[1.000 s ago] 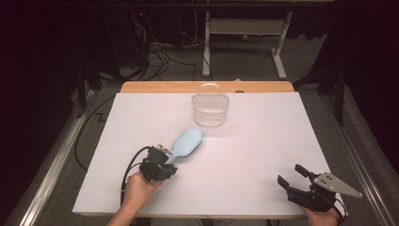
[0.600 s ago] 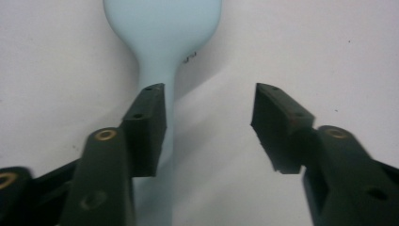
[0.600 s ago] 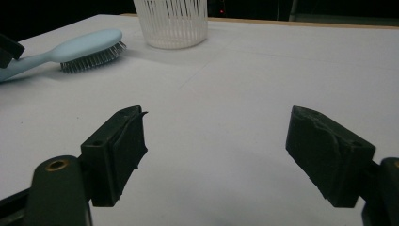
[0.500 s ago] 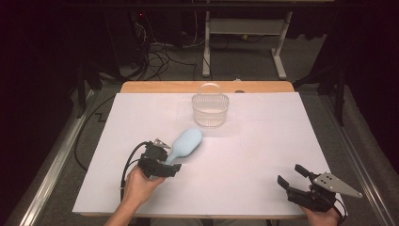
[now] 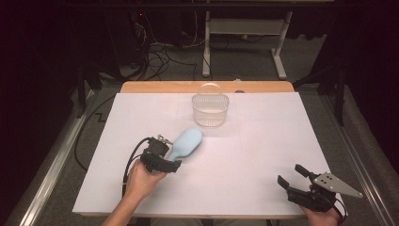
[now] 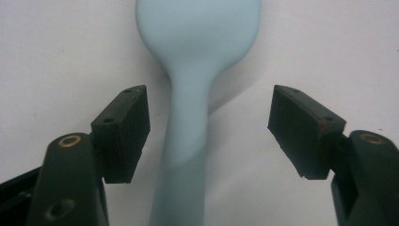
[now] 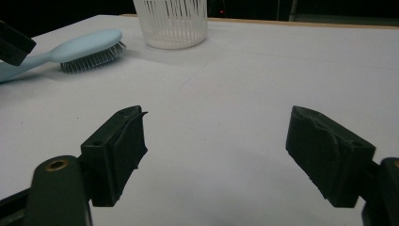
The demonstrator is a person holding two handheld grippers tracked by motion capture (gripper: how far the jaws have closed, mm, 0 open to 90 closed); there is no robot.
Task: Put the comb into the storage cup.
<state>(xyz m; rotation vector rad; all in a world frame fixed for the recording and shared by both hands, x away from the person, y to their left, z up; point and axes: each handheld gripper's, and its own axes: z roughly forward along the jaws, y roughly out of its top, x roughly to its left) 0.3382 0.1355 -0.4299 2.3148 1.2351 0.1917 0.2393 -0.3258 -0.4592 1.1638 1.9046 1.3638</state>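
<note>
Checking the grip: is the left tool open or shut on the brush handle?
Open: the left tool straddles the hairbrush handle, gaps both sides.

Your high view sits above your side of the bench [image 5: 263, 155], facing forward and down, far enough to take in the whole top. Your left gripper view looks steeply down, very near the hairbrush [image 6: 188, 94] handle. Your right gripper view looks low and level across the bench toward the basket [image 7: 171, 21]. All three views share the hairbrush.
</note>
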